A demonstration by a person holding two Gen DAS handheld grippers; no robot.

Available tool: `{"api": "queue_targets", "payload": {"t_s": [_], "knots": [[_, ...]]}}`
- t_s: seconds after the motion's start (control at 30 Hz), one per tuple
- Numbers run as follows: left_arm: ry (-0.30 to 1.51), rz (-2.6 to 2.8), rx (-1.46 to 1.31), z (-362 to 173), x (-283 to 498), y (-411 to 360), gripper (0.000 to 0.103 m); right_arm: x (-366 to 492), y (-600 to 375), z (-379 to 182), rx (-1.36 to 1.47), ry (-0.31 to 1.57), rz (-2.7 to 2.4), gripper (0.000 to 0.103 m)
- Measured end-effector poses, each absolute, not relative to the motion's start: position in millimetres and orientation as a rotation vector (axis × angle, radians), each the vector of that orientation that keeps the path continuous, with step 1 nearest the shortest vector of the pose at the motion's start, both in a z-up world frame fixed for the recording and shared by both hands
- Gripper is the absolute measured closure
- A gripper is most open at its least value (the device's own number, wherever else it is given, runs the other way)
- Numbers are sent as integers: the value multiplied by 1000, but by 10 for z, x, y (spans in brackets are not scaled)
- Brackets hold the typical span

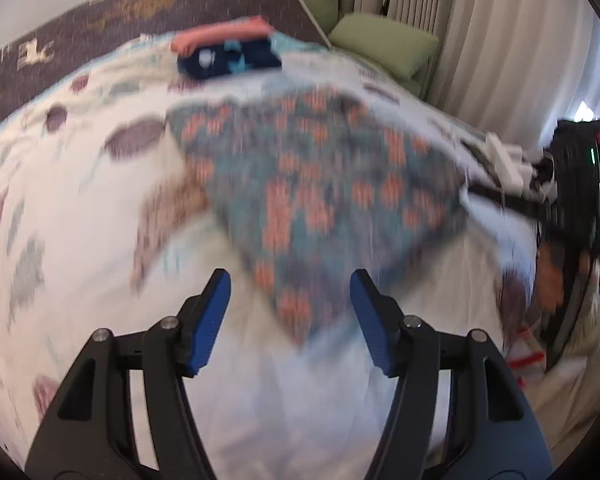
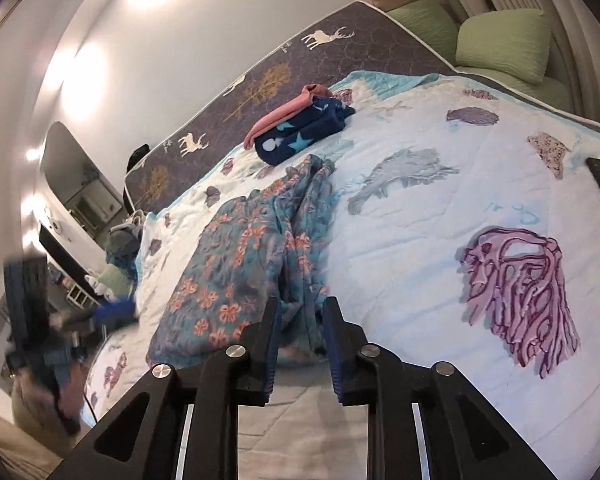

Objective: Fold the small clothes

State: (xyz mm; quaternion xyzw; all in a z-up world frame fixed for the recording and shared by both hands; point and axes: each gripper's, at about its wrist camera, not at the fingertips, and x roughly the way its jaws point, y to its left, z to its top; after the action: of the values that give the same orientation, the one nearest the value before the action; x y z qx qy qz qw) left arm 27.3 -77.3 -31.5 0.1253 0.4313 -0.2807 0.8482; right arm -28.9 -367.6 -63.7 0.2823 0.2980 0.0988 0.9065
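Floral garment spread on the bed, right tongs pinching its near edge.

No containers show in either view. The left tongs [image 1: 290, 312] stand wide open, blue pads apart, holding nothing; the floral garment's [image 1: 312, 184] near corner lies just ahead of and between the two fingers, though the view is blurred and contact cannot be told. The right tongs [image 2: 300, 318] are nearly closed, with a bunched fold of the floral garment [image 2: 252, 248] gathered between the pads. The garment lies rumpled on the white patterned quilt [image 2: 420, 248] of the bed, stretching away from the right tongs toward a folded stack: a navy star-print piece [image 2: 304, 132] with a pink piece [image 2: 284, 114] on top, well apart from both tongs.
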Motion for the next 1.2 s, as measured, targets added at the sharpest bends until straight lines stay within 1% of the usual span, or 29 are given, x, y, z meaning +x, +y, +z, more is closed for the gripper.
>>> {"api": "queue_targets", "payload": {"t_s": [0.07,0.1,0.17,0.2,0.23,0.3,0.33,0.37,0.4,0.43,0.5,0.53,0.57,0.6,0.63,0.7,0.73,0.83,0.9,1.0,1.07,1.13,1.17,1.2], "knots": [[909,-585,301,-435,166,-772,40,-262,-3641,-615,573,618,206,80],[900,-571,321,-482,145,-799,40,-255,-3627,-603,572,619,208,77],[879,-527,362,-578,163,-878,40,-243,-3599,-561,568,616,207,66],[871,-497,387,-640,212,-940,40,-228,-3591,-543,568,614,206,58],[871,-473,391,-685,253,-959,40,-204,-3586,-524,569,612,203,56],[889,-471,333,-693,304,-910,41,-142,-3573,-492,565,609,188,56],[887,-486,284,-663,317,-881,42,-95,-3551,-470,550,617,169,61],[876,-495,263,-630,309,-863,43,-44,-3521,-454,529,625,150,68],[851,-501,255,-582,287,-844,43,-5,-3497,-451,514,634,147,86],[829,-499,261,-559,261,-841,43,41,-3472,-452,505,647,148,94],[807,-488,281,-551,253,-832,43,81,-3453,-446,508,657,148,97],[809,-484,285,-567,250,-829,45,78,-3462,-431,523,653,161,98],[814,-486,286,-585,247,-826,54,62,-3482,-415,547,647,176,98],[825,-500,281,-603,245,-823,75,28,-3514,-388,579,636,196,98],[847,-532,269,-619,235,-817,83,-15,-3549,-355,605,624,207,98],[843,-535,319,-613,149,-824,88,-107,-3614,-310,629,625,200,99],[840,-539,343,-608,115,-827,91,-129,-3638,-336,616,655,179,99],[854,-544,331,-619,100,-763,92,-64,-3673,-636,551,809,72,97],[873,-549,289,-631,141,-704,92,-35,-3728,-794,563,860,45,95],[883,-571,243,-556,151,-690,92,-59,-3820,-644,601,783,91,92],[864,-593,248,-446,106,-737,91,-11,-3821,-417,547,715,117,87],[815,-632,239,-274,54,-794,91,126,-3782,-219,489,690,145,82],[798,-650,232,-211,40,-822,90,216,-3748,-148,460,690,154,80],[780,-672,222,-141,36,-855,87,325,-3701,-97,429,693,170,77]]}}
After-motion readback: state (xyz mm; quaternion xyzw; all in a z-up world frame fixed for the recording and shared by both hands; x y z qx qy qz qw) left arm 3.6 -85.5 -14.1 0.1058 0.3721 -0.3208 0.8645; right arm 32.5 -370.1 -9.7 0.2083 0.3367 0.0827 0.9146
